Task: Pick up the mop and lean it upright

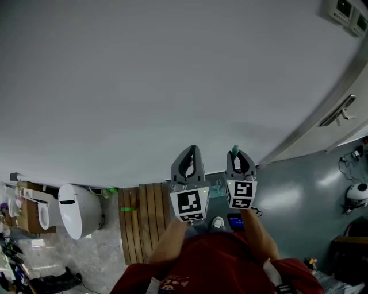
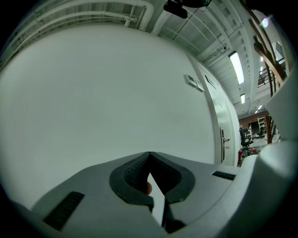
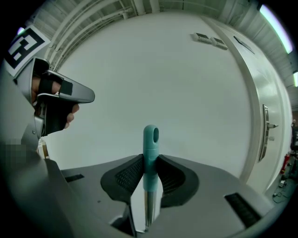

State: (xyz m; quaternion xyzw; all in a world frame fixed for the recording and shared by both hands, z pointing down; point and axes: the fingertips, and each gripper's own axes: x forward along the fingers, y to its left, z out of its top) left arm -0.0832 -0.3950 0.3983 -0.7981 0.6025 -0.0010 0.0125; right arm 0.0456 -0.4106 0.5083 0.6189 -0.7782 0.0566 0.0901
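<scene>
The mop shows only as its handle: a teal end cap (image 3: 150, 139) on a metal shaft (image 3: 148, 209), standing upright in front of the plain white wall. My right gripper (image 3: 150, 163) is shut on the teal part, one pad pressing on each side. In the head view the teal tip (image 1: 234, 151) pokes out above the right gripper (image 1: 240, 159). The mop's head is hidden. My left gripper (image 1: 189, 156) is held up beside it at the same height, apart from the handle. Its tips (image 2: 150, 154) meet with nothing between them.
A white toilet (image 1: 78, 216) stands at lower left beside a wooden slatted platform (image 1: 144, 225). A white door with a lever handle (image 3: 266, 125) is at the right, and wall switches (image 1: 345, 10) are above it. Clutter lies along the left and right floor edges.
</scene>
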